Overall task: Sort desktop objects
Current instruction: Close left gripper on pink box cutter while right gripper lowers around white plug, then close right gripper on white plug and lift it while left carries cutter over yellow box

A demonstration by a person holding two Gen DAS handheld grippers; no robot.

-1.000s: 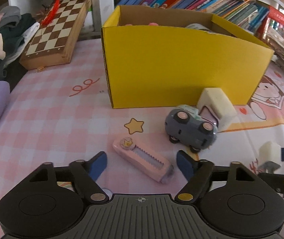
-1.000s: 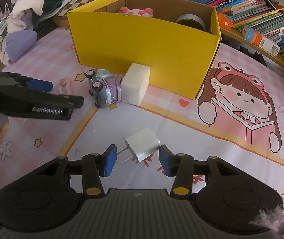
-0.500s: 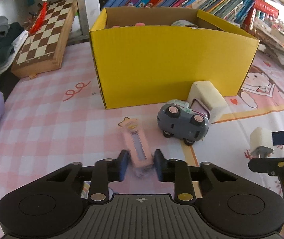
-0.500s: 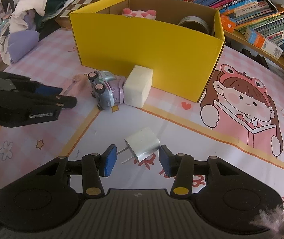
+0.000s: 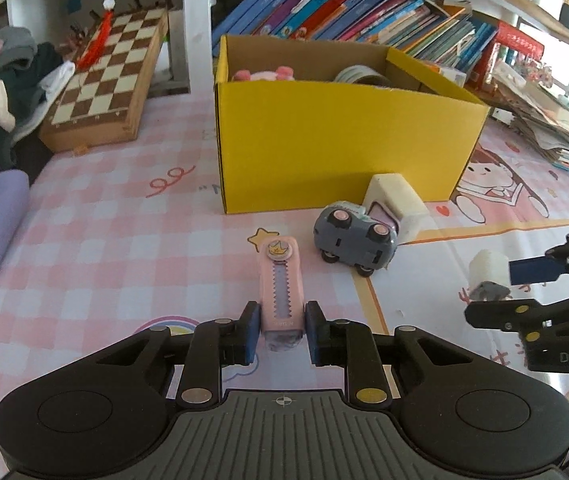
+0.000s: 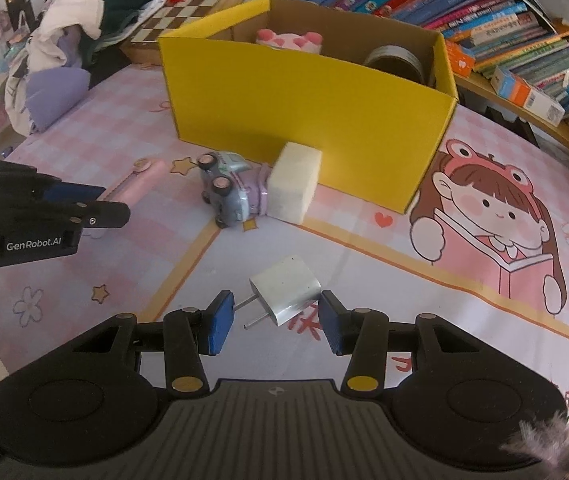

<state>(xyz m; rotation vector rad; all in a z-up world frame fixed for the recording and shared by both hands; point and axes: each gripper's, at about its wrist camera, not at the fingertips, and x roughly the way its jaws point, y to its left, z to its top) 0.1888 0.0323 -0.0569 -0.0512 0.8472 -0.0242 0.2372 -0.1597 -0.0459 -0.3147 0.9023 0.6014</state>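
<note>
1 pink plastic utility knife (image 5: 281, 285) pinched in left claw (image 5: 280, 330). 1 white wall charger plug (image 6: 287, 289) between half-open right claw (image 6: 272, 322) pads, untouched. 1 yellow cardboard box (image 5: 336, 148) beyond.

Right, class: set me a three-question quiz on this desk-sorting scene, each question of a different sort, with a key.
1. True or false: the left gripper is shut on the pink utility knife.
2. Multiple choice: the white plug adapter lies
A. inside the yellow box
B. between the open pads of the right gripper
C. on top of the toy car
3. Fill in: the cream block sits against the front of the yellow ____.

Key
1. True
2. B
3. box
</note>
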